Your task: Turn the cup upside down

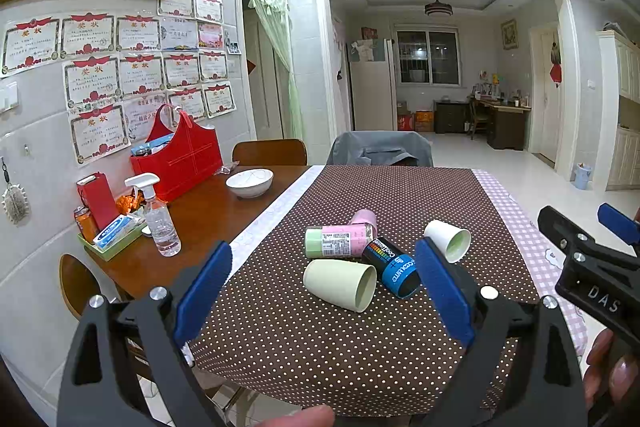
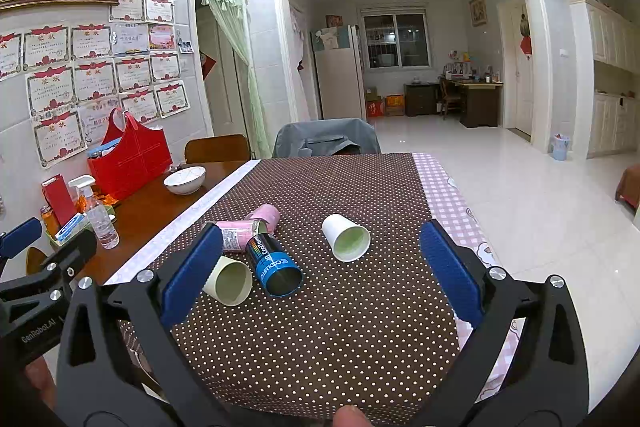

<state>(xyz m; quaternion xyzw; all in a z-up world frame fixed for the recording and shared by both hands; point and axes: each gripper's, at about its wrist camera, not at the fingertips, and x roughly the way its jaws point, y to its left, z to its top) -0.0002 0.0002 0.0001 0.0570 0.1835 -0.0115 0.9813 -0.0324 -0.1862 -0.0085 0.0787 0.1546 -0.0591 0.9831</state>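
Several cups lie on their sides on the brown dotted cloth. A cream cup is nearest, mouth towards me. A black and blue cup lies beside it. A pink and green labelled cup and a pink cup lie behind. A white cup with a green inside lies apart at the right. My left gripper is open and empty above the table's near edge. My right gripper is open and empty too, and also shows in the left wrist view.
On the bare wood at the left are a white bowl, a spray bottle, a red bag and a green tray of small items. Chairs stand at the far edge. A pink checked cloth covers the right side.
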